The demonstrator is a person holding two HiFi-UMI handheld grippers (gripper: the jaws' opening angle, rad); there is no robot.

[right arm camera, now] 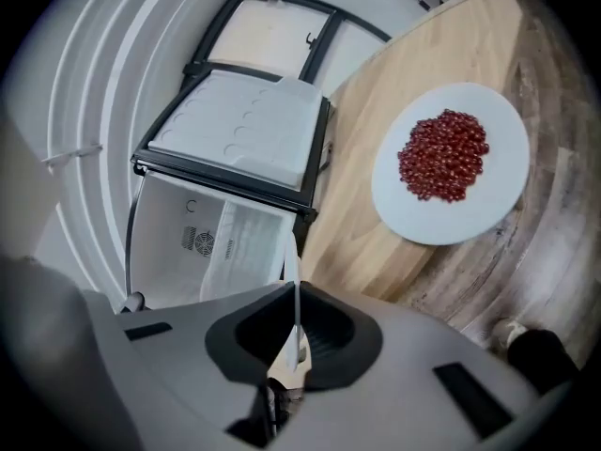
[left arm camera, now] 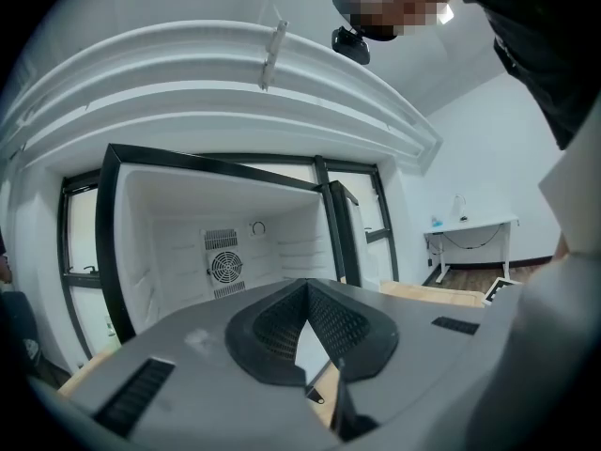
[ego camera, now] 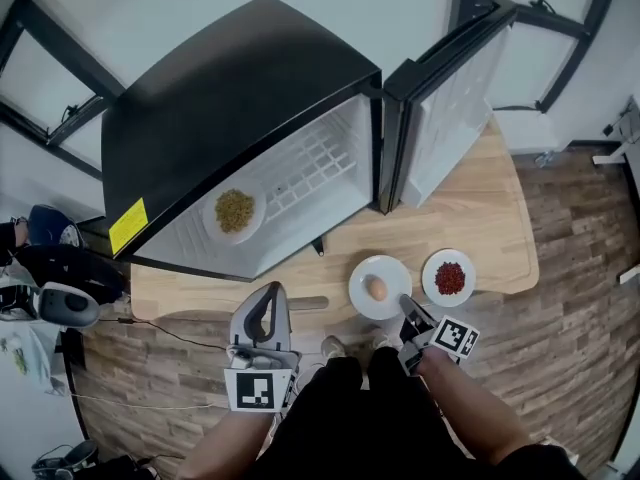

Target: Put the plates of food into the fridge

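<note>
A white plate with a brown egg [ego camera: 378, 288] lies on the wooden table [ego camera: 480, 218], with my right gripper [ego camera: 407, 306] shut on its near rim. In the right gripper view that rim shows edge-on as a thin white line [right arm camera: 298, 319] between the closed jaws [right arm camera: 298, 294]. Beside it on the right is a white plate of red beans [ego camera: 450, 277] [right arm camera: 449, 158]. A plate of yellow-green food [ego camera: 235, 211] rests inside the open black fridge [ego camera: 230, 98]. My left gripper [ego camera: 274, 290] [left arm camera: 306, 289] hangs shut and empty before the fridge opening [left arm camera: 225, 252].
The fridge door [ego camera: 445, 98] [right arm camera: 244, 130] stands swung open to the right, over the table's back. A wire shelf [ego camera: 305, 173] lies deeper inside the fridge. The table's front edge [ego camera: 300, 305] is just ahead of my knees. A white desk [left arm camera: 470, 228] stands far right.
</note>
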